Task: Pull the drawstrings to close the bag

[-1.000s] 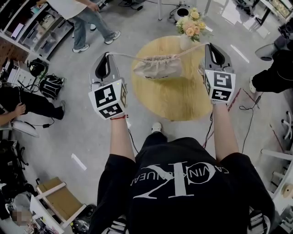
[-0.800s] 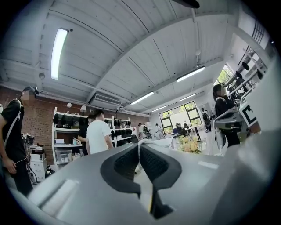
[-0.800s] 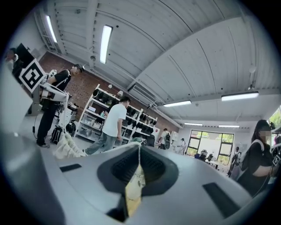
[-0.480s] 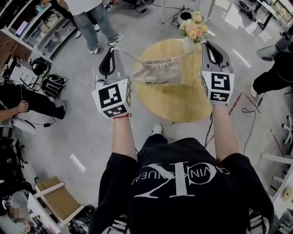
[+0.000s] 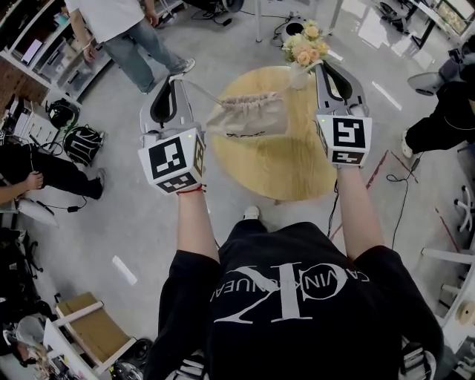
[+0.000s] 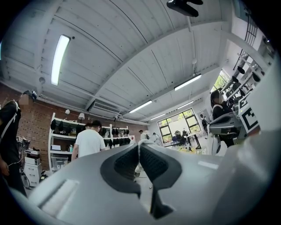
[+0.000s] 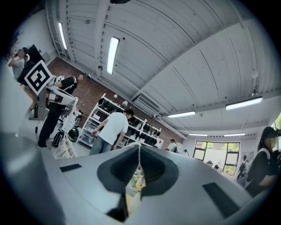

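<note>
A beige drawstring bag with a gathered mouth hangs over the round wooden table, strung between my two grippers. Its left drawstring runs taut to my left gripper, which is shut on it. The right drawstring runs to my right gripper, also shut on its cord. In the left gripper view the white cord shows pinched between the closed jaws. The right gripper view shows its cord the same way, with the bag off to the left.
A vase of flowers stands at the table's far edge, close to the right gripper. A person in a white shirt stands beyond the left gripper. Other people are at the left and right. A backpack lies on the floor.
Both grippers have risen with the cords, and the bag has come up with them. The person in the white shirt has moved behind the table.
</note>
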`<control>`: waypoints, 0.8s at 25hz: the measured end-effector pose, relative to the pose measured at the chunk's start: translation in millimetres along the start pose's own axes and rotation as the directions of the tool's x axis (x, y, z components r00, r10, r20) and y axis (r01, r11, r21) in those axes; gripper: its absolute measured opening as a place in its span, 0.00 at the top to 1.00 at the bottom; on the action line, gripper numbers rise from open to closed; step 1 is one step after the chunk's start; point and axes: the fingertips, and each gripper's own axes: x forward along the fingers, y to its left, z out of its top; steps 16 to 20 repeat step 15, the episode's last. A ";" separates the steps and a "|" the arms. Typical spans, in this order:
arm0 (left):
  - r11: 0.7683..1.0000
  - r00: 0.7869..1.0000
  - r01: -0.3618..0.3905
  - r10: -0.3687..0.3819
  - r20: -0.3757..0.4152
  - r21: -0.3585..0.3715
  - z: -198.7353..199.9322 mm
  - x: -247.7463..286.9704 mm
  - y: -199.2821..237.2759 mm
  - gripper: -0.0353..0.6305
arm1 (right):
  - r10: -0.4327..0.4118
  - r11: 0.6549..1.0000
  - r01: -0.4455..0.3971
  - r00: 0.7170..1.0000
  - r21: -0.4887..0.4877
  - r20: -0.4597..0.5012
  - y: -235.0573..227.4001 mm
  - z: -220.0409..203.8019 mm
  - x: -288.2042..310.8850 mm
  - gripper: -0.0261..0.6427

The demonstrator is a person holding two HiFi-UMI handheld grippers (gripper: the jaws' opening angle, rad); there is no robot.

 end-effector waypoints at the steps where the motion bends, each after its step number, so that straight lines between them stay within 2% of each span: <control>1: 1.000 1.000 0.000 0.000 0.000 0.001 0.4 1.0 -0.3 0.92 | 0.001 1.000 -0.001 1.000 -0.001 0.004 0.1 0.8 0.9 0.93; 20: 1.000 1.000 -0.014 0.014 0.004 -0.006 -2.7 14.2 -5.6 0.92 | 0.014 1.000 -0.014 1.000 -0.003 0.020 -6.6 -5.1 7.0 0.93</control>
